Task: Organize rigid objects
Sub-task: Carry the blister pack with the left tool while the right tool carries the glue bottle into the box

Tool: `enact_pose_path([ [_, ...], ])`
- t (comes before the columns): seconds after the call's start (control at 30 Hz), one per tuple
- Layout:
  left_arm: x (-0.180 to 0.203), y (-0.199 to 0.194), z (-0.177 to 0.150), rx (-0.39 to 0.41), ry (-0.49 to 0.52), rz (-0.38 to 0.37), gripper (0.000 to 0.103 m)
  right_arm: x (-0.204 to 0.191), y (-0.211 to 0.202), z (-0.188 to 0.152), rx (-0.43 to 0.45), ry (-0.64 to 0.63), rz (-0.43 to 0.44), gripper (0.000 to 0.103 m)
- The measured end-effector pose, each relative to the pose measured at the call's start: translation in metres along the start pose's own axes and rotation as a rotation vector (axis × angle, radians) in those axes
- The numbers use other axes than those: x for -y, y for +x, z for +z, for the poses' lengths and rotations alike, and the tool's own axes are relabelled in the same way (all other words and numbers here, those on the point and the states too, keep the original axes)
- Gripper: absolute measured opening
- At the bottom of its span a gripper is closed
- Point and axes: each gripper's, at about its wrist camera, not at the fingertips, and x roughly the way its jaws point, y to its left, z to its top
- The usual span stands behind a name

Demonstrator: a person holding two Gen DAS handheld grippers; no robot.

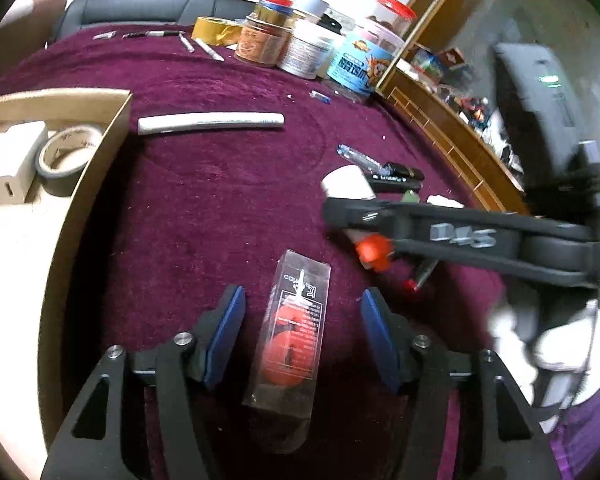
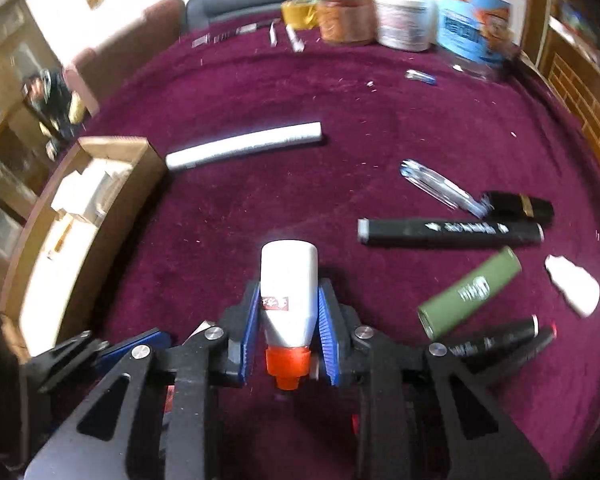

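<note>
Readable text in the two views

Raised grey letters "DAS" stand on the black right gripper arm, right of the frame.

Ahead of the left hand-held gripper the bench is bare up to the white tube. On its left the cardboard box wall blocks. On its right the right hand-held gripper crosses, with black markers and a green cylinder beyond it.

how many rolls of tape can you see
2. A grey-edged tape roll lies inside the cardboard box beside a white block. A gold tape roll sits by the jars at the far end. Others may be hidden.
</note>
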Motion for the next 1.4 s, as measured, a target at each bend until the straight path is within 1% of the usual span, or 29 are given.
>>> enact_pose_path([
  [0.07,0.014,0.004,0.000,-0.015,0.065,0.082,0.054,0.006,-0.014,-0.008,0.038,0.022,0.031,0.024],
  [0.17,0.044,0.016,-0.006,-0.055,0.231,0.258,0.054,0.007,-0.033,-0.011,0.069,0.048,0.066,0.024],
  [0.2,0.048,0.017,-0.007,-0.059,0.258,0.276,0.049,0.007,-0.038,-0.014,0.080,0.051,0.072,0.024],
  [0.23,0.050,0.016,-0.009,-0.058,0.279,0.264,0.040,0.008,-0.045,-0.019,0.091,0.054,0.078,0.024],
  [0.27,0.051,0.015,-0.010,-0.056,0.287,0.253,0.022,0.005,-0.051,-0.020,0.098,0.054,0.082,0.024],
  [0.3,0.049,0.012,-0.010,-0.058,0.284,0.233,0.023,0.003,-0.058,-0.024,0.106,0.051,0.087,0.024],
  [0.4,0.039,0.001,-0.011,-0.046,0.233,0.191,0.023,-0.003,-0.075,-0.031,0.128,0.046,0.103,0.024],
  [0.47,0.032,-0.013,-0.008,-0.022,0.180,0.131,0.023,-0.008,-0.081,-0.030,0.137,0.047,0.114,0.024],
  [0.57,0.027,-0.045,-0.005,0.052,0.148,0.093,0.023,-0.016,-0.083,-0.030,0.145,0.041,0.132,0.025],
  [0.7,0.008,-0.086,0.000,0.120,0.079,0.046,0.023,-0.030,-0.083,-0.030,0.142,0.044,0.170,0.024],
  [0.8,-0.018,-0.113,0.006,0.154,0.024,0.054,0.023,-0.048,-0.082,-0.028,0.132,0.027,0.200,0.025],
  [0.87,-0.043,-0.130,0.007,0.164,-0.025,0.071,0.023,-0.065,-0.080,-0.023,0.124,0.009,0.227,0.025],
  [0.9,-0.058,-0.136,0.009,0.163,-0.051,0.091,0.023,-0.072,-0.078,-0.020,0.120,0.005,0.238,0.025],
  [0.97,-0.084,-0.141,0.012,0.149,-0.094,0.149,0.023,-0.091,-0.072,-0.013,0.105,-0.007,0.271,0.025],
  [1.0,-0.102,-0.139,0.014,0.124,-0.125,0.180,0.023,-0.098,-0.068,-0.011,0.100,-0.012,0.283,0.025],
  [1.07,-0.123,-0.135,0.015,0.081,-0.163,0.201,0.023,-0.118,-0.057,-0.004,0.083,-0.025,0.303,0.025],
  [1.17,-0.151,-0.117,0.015,0.005,-0.205,0.241,0.023,-0.140,-0.036,0.002,0.046,-0.030,0.325,0.025],
  [1.27,-0.168,-0.099,0.018,-0.057,-0.230,0.252,0.023,-0.159,-0.010,0.005,-0.005,-0.018,0.328,0.025],
  [1.4,-0.174,-0.083,0.022,-0.096,-0.248,0.227,0.023,-0.178,0.019,0.007,-0.050,-0.010,0.306,0.025],
])
